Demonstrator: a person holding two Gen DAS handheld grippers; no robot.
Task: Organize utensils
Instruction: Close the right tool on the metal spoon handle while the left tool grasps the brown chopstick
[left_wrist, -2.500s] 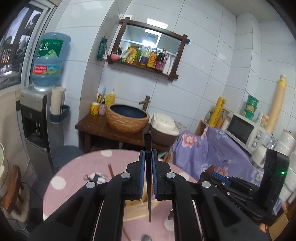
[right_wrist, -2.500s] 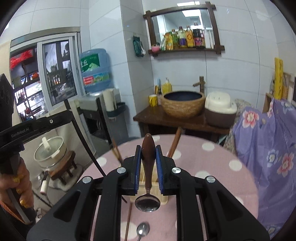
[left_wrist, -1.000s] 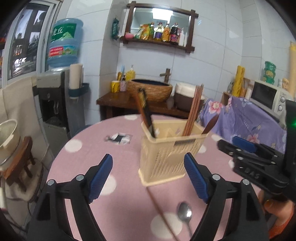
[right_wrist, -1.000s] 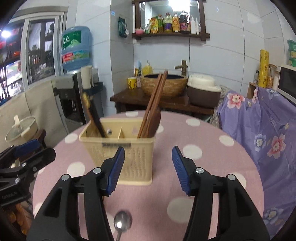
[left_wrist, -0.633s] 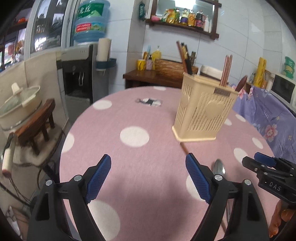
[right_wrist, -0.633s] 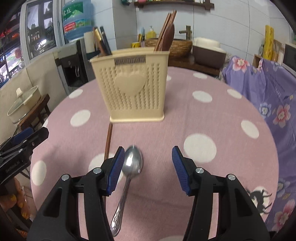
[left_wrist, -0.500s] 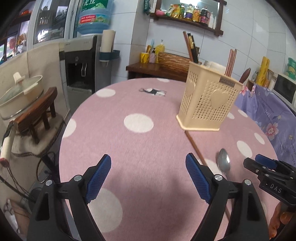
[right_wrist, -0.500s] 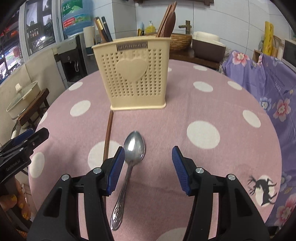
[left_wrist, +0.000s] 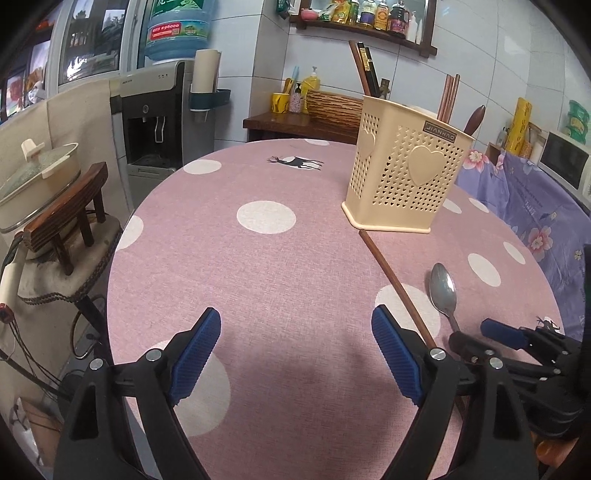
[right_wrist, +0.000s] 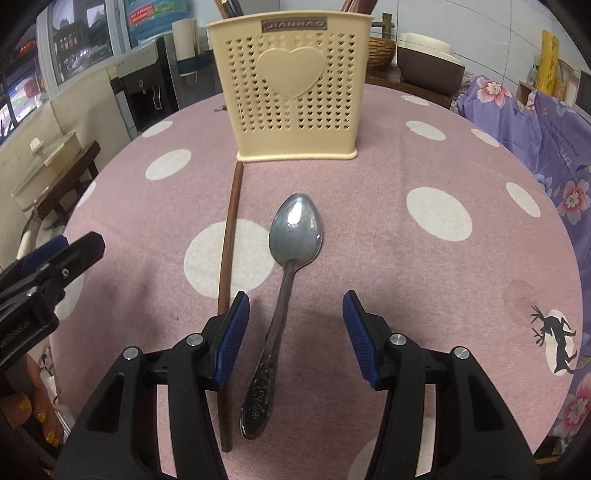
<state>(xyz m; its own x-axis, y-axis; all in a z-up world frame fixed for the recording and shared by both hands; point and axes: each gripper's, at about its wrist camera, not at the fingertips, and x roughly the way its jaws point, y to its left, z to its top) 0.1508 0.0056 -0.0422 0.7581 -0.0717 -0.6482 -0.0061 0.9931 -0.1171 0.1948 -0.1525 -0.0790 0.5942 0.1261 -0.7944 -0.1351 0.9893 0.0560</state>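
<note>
Right wrist view: right gripper (right_wrist: 295, 328) wide open, empty, straddling spoon (right_wrist: 291, 254) handle, just in front of holder (right_wrist: 295, 92) (chopstick (right_wrist: 229, 254) alongside). Pickup step; next needs lowering & closing. Left gripper (left_wrist: 295, 354) open, empty.

We see the left gripper (left_wrist: 295, 352) and right gripper (right_wrist: 295, 330): black plastic bodies, silver screws, ribbed blue pads (left_wrist: 194, 354). White lettering marks the left one; orange-painted fingernails (right_wrist: 20, 404) show beneath it.
</note>
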